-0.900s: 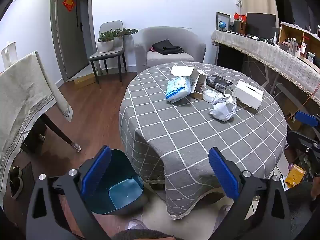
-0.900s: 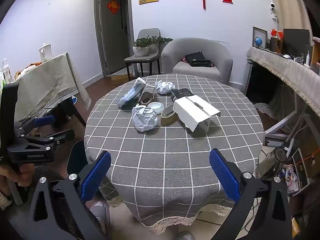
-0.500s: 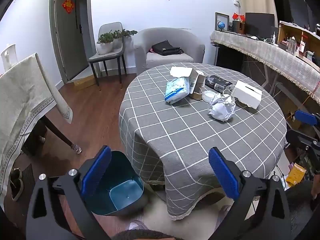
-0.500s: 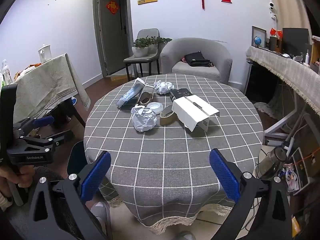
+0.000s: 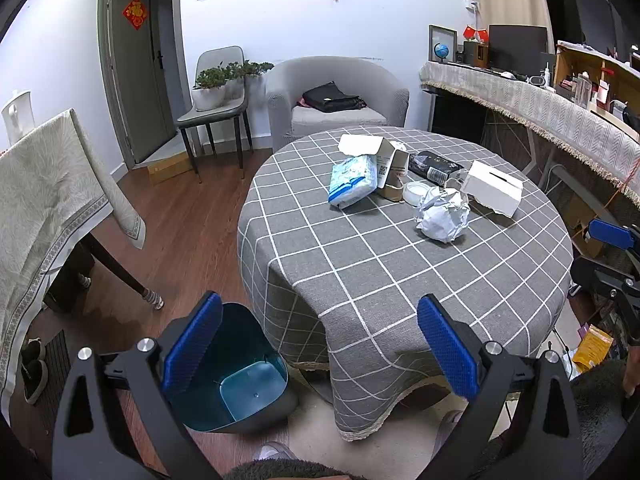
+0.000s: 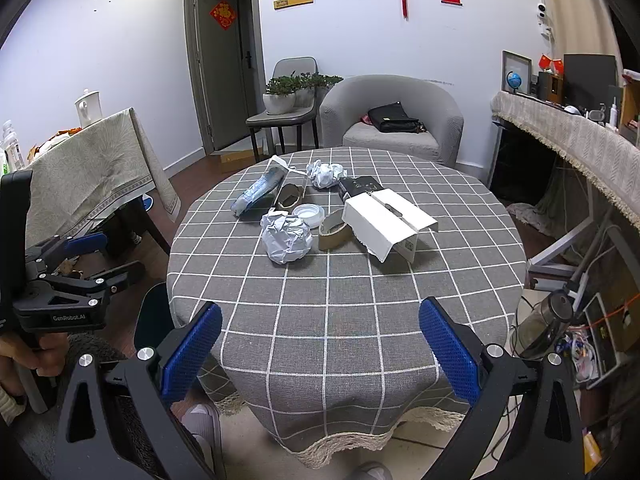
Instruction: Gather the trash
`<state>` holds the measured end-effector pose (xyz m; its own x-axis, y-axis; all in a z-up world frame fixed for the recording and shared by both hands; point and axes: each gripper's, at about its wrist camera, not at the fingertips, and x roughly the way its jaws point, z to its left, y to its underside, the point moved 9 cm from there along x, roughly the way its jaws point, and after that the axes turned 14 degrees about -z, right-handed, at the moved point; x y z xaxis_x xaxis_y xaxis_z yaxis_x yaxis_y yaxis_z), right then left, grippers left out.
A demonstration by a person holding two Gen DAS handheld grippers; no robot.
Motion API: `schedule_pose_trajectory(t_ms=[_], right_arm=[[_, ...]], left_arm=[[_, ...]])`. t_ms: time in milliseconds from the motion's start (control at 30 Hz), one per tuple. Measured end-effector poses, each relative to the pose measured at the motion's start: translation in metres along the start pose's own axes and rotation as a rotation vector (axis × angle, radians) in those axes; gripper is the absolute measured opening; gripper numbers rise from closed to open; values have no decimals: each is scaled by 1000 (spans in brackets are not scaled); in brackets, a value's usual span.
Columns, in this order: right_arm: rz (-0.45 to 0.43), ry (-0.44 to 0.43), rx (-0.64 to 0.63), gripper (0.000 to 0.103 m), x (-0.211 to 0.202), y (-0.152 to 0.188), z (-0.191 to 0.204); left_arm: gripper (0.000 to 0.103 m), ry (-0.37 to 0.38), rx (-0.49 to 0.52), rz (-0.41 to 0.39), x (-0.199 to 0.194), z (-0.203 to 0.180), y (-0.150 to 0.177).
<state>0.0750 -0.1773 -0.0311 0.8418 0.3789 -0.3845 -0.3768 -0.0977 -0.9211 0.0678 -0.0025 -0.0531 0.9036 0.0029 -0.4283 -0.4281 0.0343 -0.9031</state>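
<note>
Both my claws are spread wide and empty: left claw point(image 5: 320, 340), right claw point(image 6: 320, 344), each tilted down at the near edge of the round tabletop with its grey checked cloth point(image 6: 344, 288).

Progress: nothing collected yet, I judge. The teal plastic bin point(image 5: 240, 380) sits on the floor just under and left of my left claw, and its inside looks bare. All the trash is on the tabletop, well ahead of both claws.

Ahead of the right claw:
- crumpled white paper ball point(image 6: 286, 238), nearest
- brown cardboard tape ring point(image 6: 334, 234) beside it
- white round plastic lid point(image 6: 308, 214)
- open white cardboard box point(image 6: 386, 226), ahead-right
- blue-white plastic packet point(image 6: 258, 192), ahead-left
- smaller crumpled paper wad point(image 6: 326, 172) and black packet point(image 6: 358, 186), farthest

Every piece is left to do.

Room: wooden floor, grey armchair point(image 6: 390, 120) with a black bag beyond the tabletop, a grey chair carrying potted plants, door at far left, cloth-draped side table to the left, long covered counter to the right.
</note>
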Motion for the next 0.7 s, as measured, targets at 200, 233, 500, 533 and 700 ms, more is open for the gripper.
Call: schedule_pose_trajectory(t_ms=[200, 233, 500, 533, 700], right_arm=[[1, 0, 2, 100, 0, 0, 0], [1, 0, 1, 100, 0, 0, 0], [1, 0, 2, 100, 1, 0, 0], [1, 0, 2, 100, 1, 0, 0], [2, 0, 3, 100, 1, 0, 0]], left_arm=[[99, 0, 1, -1, 0, 0, 0], [99, 0, 1, 0, -1, -1, -1], [99, -1, 2, -2, -1, -1, -1], [99, -1, 2, -2, -1, 0, 0], [99, 0, 2, -2, -1, -1, -1]])
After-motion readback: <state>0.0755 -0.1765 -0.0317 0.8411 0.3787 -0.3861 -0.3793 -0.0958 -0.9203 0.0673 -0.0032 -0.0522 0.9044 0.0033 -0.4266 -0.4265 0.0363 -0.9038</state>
